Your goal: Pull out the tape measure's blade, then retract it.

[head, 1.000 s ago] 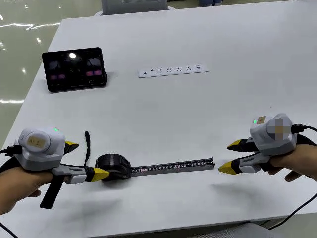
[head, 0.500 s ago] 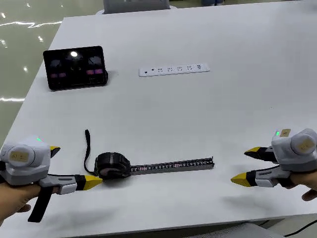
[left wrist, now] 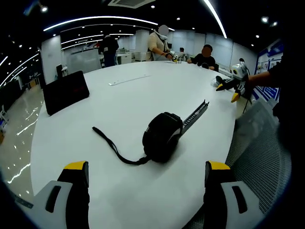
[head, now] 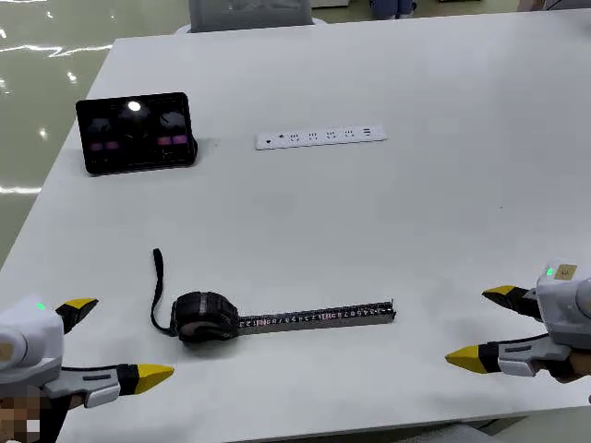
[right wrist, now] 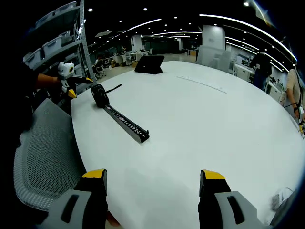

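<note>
The black tape measure [head: 206,317] lies on the white table [head: 369,212] with its blade [head: 319,317] drawn out to the right and a black wrist strap [head: 159,281] trailing left. My left gripper [head: 118,340] is open, down-left of the case and apart from it. In the left gripper view the case [left wrist: 162,136] sits ahead between the yellow-tipped jaws. My right gripper [head: 489,325] is open, well right of the blade's end hook [head: 393,310]. The right gripper view has the blade [right wrist: 126,125] ahead to the left.
A dark tablet [head: 137,132] stands at the back left and a white power strip [head: 319,137] lies mid-table. The table's near edge runs just below both grippers. A mesh chair [right wrist: 45,162] sits below it. People sit at the far side [left wrist: 207,55].
Both grippers have drawn back from the tape measure: the left one let go of the case and moved down-left, the right one moved further right. The tape stays extended.
</note>
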Tool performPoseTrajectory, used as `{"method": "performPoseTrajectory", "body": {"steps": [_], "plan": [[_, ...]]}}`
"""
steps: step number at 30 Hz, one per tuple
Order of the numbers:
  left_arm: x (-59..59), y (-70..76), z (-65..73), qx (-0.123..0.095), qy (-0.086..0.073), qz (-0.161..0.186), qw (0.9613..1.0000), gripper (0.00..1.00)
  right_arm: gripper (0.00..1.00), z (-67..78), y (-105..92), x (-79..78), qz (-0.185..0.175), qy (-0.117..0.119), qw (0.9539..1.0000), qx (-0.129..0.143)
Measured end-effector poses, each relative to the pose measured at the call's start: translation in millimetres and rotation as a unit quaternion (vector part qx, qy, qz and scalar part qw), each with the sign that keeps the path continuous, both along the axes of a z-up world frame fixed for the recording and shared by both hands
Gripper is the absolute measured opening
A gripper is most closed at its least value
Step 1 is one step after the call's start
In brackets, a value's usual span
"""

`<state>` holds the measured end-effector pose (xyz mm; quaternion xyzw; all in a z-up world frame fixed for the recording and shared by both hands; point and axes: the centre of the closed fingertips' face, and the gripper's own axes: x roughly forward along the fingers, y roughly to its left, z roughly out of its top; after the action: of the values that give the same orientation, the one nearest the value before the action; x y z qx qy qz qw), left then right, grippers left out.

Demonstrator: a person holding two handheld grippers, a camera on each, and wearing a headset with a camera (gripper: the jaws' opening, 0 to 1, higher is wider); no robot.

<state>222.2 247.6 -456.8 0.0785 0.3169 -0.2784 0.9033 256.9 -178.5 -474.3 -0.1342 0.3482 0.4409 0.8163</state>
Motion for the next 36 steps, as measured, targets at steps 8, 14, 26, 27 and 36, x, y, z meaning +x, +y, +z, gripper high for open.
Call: {"method": "performPoseTrajectory", "body": {"steps": [8,14,26,27,36], "plan": [[-6.4,3.0,-0.9,0.002,0.007,0.003,1.0000,0.99,0.95,-2.5,-6.2,-8.3,-0.004,-0.018,0.9998,-0.001],[-8.3,6.8,0.9,0.004,0.010,0.004,0.9999,0.99,0.99,-1.3,-10.7,-6.6,-0.018,-0.017,0.9997,0.003],[-9.3,11.3,2.7,0.000,0.010,0.014,0.9999,0.99,0.99,-0.5,-13.4,-11.8,-0.021,-0.004,0.9997,0.009],[-9.8,10.9,2.6,0.001,0.010,0.014,0.9998,0.99,0.99,-0.9,-14.6,-11.3,-0.027,-0.003,0.9996,0.008],[-9.2,4.0,2.1,0.003,0.014,0.004,0.9999,0.99,0.99,3.3,-13.1,-9.7,-0.020,-0.008,0.9997,0.013]]}}
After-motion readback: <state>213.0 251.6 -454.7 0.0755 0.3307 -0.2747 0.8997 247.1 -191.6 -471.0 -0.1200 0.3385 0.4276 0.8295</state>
